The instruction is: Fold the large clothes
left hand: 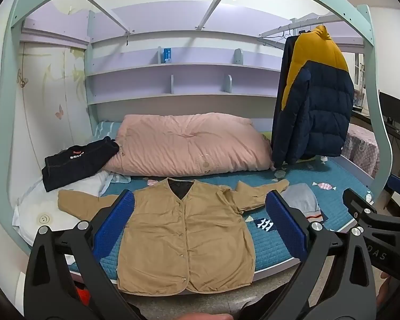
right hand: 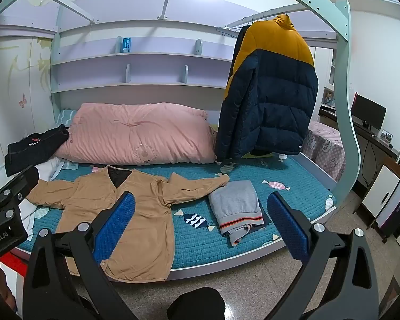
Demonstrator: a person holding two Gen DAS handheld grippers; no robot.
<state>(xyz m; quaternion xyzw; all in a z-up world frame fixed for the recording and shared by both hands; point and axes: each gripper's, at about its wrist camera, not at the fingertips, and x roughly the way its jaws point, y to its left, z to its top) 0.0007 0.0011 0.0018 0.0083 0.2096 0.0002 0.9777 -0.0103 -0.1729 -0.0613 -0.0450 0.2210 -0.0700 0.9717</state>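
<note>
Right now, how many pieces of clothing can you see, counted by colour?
Tan: 1, the jacket spread flat on the bed.
Grey: 1, the folded garment to its right.
Black: 1, the folded garment near the pink quilt.
Navy and yellow: 1, the puffer coat hanging on the rail.
Total: 4

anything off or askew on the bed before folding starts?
Minor only: the tan jacket lies flat, but its hem hangs over the bed edge and one sleeve is bent and wrinkled. A grey folded garment sits just beside that sleeve. Nothing looks damaged or spilled.
</note>
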